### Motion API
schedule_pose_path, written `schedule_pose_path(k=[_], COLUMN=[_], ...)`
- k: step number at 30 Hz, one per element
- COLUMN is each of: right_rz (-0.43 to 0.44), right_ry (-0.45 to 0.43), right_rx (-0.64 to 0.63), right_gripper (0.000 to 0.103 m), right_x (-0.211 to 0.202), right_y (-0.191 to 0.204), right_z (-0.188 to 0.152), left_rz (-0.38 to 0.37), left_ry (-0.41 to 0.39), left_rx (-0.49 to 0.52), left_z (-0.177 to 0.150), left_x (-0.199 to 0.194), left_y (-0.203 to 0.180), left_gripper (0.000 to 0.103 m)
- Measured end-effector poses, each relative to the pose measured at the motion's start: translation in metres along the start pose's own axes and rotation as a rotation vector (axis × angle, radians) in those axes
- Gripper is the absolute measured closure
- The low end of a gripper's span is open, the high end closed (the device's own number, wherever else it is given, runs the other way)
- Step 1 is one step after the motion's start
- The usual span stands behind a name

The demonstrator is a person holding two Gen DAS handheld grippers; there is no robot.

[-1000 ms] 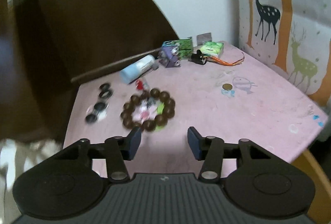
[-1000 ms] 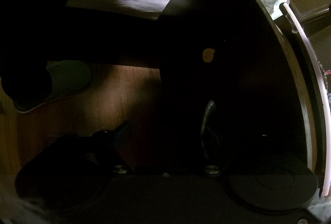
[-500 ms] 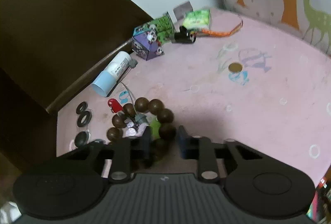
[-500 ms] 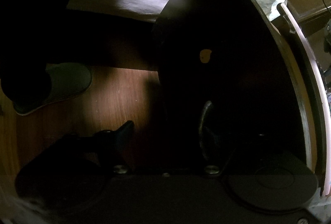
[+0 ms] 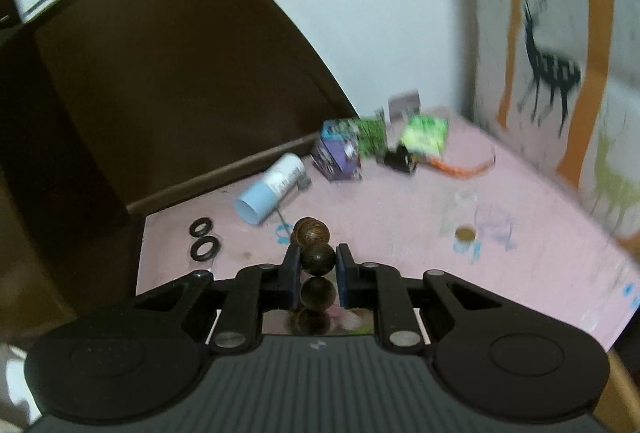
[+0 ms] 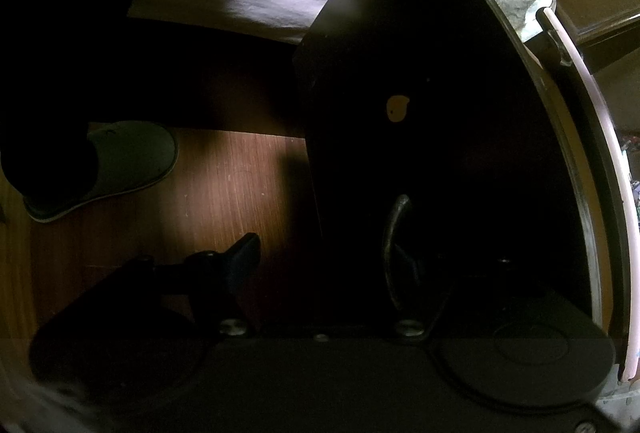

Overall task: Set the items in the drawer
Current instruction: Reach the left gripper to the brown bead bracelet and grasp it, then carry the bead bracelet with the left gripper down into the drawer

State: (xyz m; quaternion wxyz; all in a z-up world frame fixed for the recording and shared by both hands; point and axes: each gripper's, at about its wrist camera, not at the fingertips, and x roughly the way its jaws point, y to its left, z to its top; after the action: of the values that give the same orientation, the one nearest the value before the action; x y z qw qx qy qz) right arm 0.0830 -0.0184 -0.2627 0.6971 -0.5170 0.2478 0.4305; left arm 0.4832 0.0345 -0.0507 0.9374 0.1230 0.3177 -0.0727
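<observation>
Lifted off the pink desk since a moment ago, the bead bracelet now hangs clamped between the fingers of the left gripper, beads strung above and below the grip. Behind it lie a white-blue tube, two black rings, small boxes and a coin. Down in shadow, the right gripper is spread wide beside the dark drawer front's metal handle.

Left tool, open above pink counter a second ago, now clamped on wooden bead bracelet; bracelet lifted off counter, beads dangling between fingers. Right tool barely shifted.
</observation>
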Motion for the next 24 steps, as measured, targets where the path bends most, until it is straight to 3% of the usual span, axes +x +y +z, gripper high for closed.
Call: schedule_pose_path(k=[4, 13, 19, 24], right_rz=[0.002, 0.001, 0.000, 0.003], right_ry=[0.001, -0.001, -0.004, -0.002], right_rx=[0.000, -0.003, -0.007, -0.008], right_gripper=[0.032, 0.032, 0.031, 0.032], right_x=[0.001, 0.002, 0.002, 0.002], right_y=[0.000, -0.001, 0.000, -0.001], right_z=[0.001, 0.001, 0.000, 0.000], left_rz=[-0.018, -0.025, -0.060, -0.101], left_ry=[-0.053, -0.135, -0.133, -0.085], left_rx=[-0.077, -0.125, -0.120, -0.100], left_z=[0.009, 0.021, 0.009, -0.025], left_x=[-0.024, -0.071, -0.098, -0.122], left_y=[0.010, 0.013, 0.003, -0.016], left_gripper=[0.087, 0.087, 0.087, 0.087])
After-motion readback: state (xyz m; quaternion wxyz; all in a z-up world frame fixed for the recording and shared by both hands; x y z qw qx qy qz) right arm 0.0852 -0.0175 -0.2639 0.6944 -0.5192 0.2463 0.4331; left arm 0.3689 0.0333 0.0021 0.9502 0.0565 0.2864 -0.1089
